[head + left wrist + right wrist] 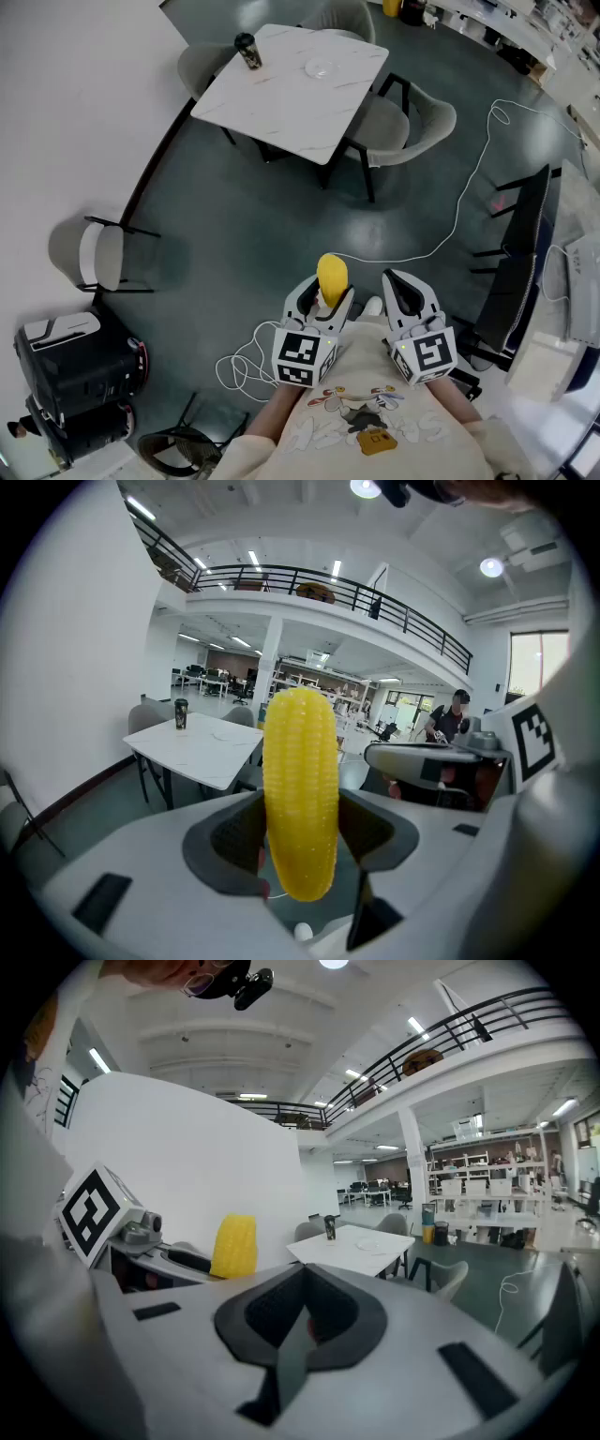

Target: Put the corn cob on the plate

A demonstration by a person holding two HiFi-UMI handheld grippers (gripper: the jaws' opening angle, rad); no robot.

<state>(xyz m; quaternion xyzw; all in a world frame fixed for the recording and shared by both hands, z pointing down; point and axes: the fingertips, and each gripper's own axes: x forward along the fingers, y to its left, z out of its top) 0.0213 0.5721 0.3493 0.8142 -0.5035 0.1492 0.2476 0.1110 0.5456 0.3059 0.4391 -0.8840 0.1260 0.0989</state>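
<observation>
A yellow corn cob [331,275] stands upright between the jaws of my left gripper [322,286], which is shut on its lower half. In the left gripper view the corn cob [300,789] fills the middle, both pads of the left gripper [300,832] pressing its sides. My right gripper [398,286] hangs beside it, jaws shut with nothing in them, and the right gripper [302,1312] view shows its pads meeting. A clear plate [320,67] lies on the far white table [291,103], well ahead of both grippers. The plate [367,1243] shows faintly in the right gripper view.
A dark cup [247,51] stands at the table's far left corner. Grey chairs [412,127] ring the table and another chair [98,255] stands by the left wall. A white cable [459,206] trails over the dark floor. A black case [80,361] sits at lower left.
</observation>
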